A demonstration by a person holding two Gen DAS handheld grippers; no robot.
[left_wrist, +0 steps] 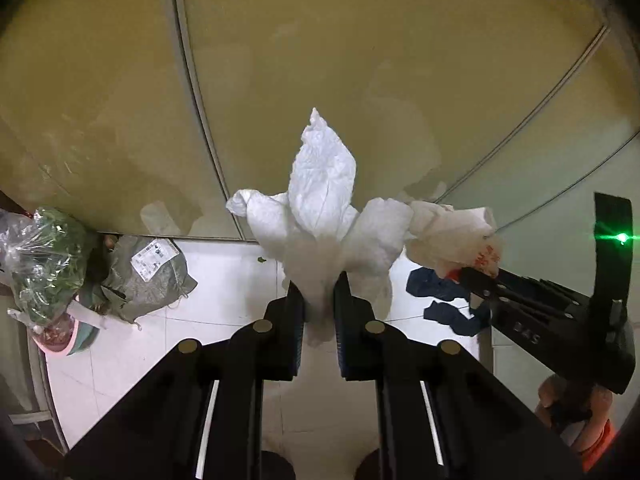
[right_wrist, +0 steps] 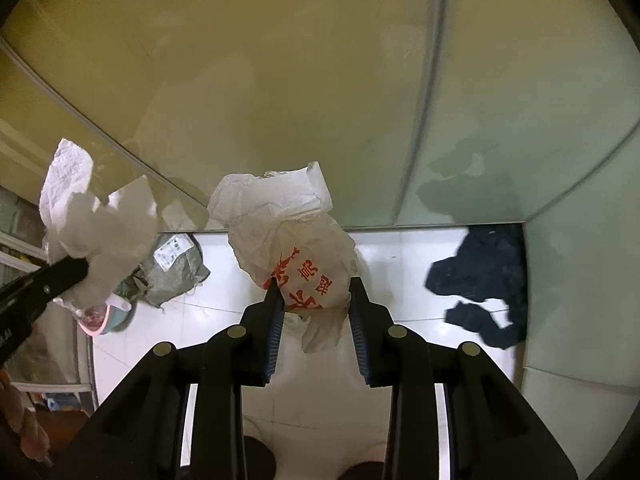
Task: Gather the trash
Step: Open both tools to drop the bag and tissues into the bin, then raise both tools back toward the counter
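My left gripper (left_wrist: 320, 286) is shut on a crumpled white tissue (left_wrist: 320, 200) and holds it up above the white tile floor. It also shows in the right wrist view (right_wrist: 100, 232) at the left, held by the left gripper (right_wrist: 76, 270). My right gripper (right_wrist: 316, 292) is shut on a crumpled paper bag with red print (right_wrist: 296, 240), held above the floor. In the left wrist view the right gripper (left_wrist: 466, 274) comes in from the right with the bag (left_wrist: 452, 236).
A dark blue cloth (right_wrist: 484, 280) lies on the floor by the frosted glass wall (right_wrist: 320, 80). A grey parcel with a label (left_wrist: 148, 272), a bag of greens (left_wrist: 44, 256) and a pink-rimmed bowl (left_wrist: 64, 340) sit at the left.
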